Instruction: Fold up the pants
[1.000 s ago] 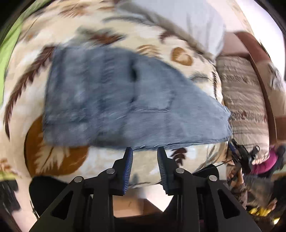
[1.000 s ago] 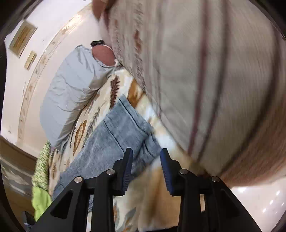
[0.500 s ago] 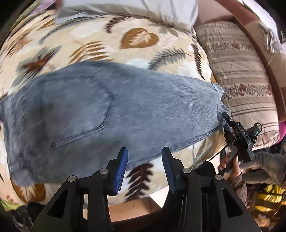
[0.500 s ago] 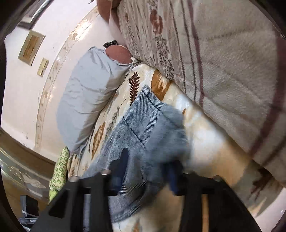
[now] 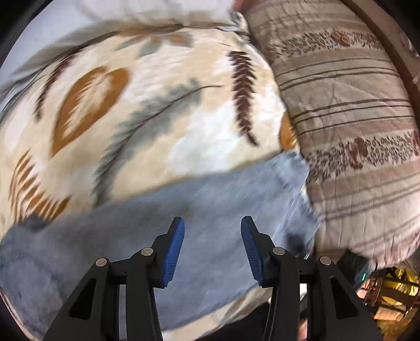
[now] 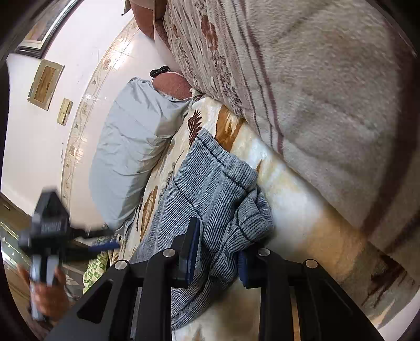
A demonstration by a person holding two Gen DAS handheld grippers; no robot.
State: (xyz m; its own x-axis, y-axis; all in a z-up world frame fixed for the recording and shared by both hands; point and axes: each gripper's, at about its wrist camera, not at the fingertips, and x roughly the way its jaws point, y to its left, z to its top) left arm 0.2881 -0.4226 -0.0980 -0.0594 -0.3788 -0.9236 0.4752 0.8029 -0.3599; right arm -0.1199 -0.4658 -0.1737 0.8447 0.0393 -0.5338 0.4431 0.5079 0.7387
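While my left gripper (image 5: 212, 249) hangs over the bed, its jaws stand wide apart with nothing between the blue pads (image 5: 173, 251); only the blurred grey-blue pants (image 5: 136, 236) lie beneath them. In this left wrist view the pants fill the lower left and centre of the frame, stretching up to the right, where a hem reaches the edge of a striped quilt (image 5: 354, 118). Above the pants, the leaf-print blanket (image 5: 157, 105) covers the upper left and middle of the frame. A pale pillow (image 5: 126, 10) shows along the top edge.

Through the right wrist view, my right gripper (image 6: 218, 251) has its jaws closed in on a bunched fold of the pants (image 6: 210, 178), the ribbed grey fabric gathered between the two pads and spilling out above them. From there the pants run up toward the centre of the frame, lying on the leaf-print blanket (image 6: 302, 209). A grey pillow (image 6: 131, 147) sits left of centre against the white wall (image 6: 39, 136). The striped quilt (image 6: 328, 78) fills the upper right. At the lower left, blurred, my left gripper (image 6: 105, 245) shows in a hand (image 6: 48, 293).
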